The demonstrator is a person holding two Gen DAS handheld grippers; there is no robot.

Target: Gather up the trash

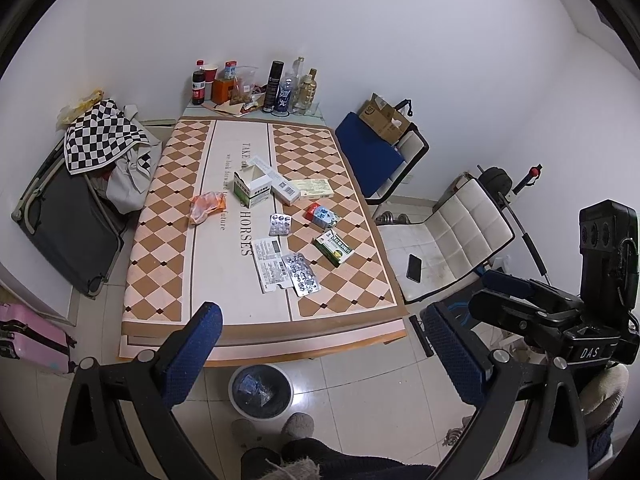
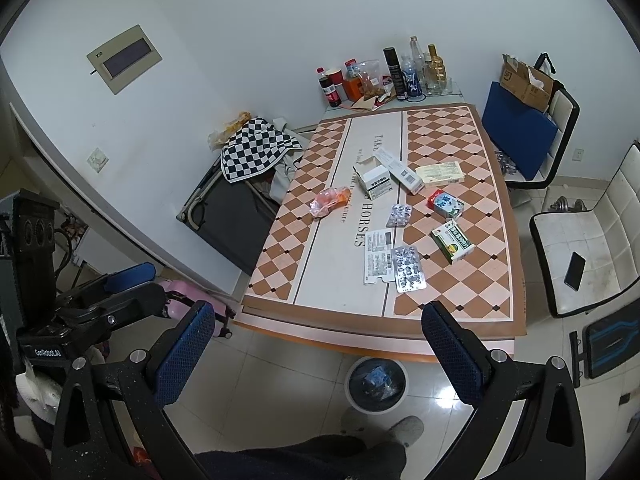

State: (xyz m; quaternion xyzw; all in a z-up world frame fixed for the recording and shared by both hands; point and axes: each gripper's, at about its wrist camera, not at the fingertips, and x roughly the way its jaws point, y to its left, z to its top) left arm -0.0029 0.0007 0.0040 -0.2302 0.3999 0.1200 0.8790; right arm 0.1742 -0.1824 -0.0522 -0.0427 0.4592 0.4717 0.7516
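Trash lies scattered on the checkered table [image 1: 160, 280] [image 2: 280, 264]: a crumpled orange wrapper [image 1: 206, 205] [image 2: 329, 200], an open white-green box [image 1: 252, 188] [image 2: 374, 182], a long white box [image 1: 280, 184], a green medicine box [image 1: 334, 247] [image 2: 453, 245], a red-blue carton [image 1: 322, 215] [image 2: 446, 204], blister packs [image 1: 301, 274] [image 2: 408, 268] and a leaflet [image 1: 270, 264]. A round bin [image 1: 261, 390] [image 2: 376, 383] with a dark liner stands on the floor at the table's near edge. Both my left gripper [image 1: 324, 352] and right gripper [image 2: 320, 352] hover open and empty, short of the table.
Bottles, a red cup and snacks [image 1: 256, 86] crowd the far end. A folded cot with checkered cloth [image 1: 100, 136] stands left, a pink suitcase [image 1: 32, 336] beside it. White chairs stand right, one holding a phone [image 1: 414, 267], another a cardboard box [image 1: 384, 118]. A person's slippered feet [image 1: 296, 426] are near the bin.
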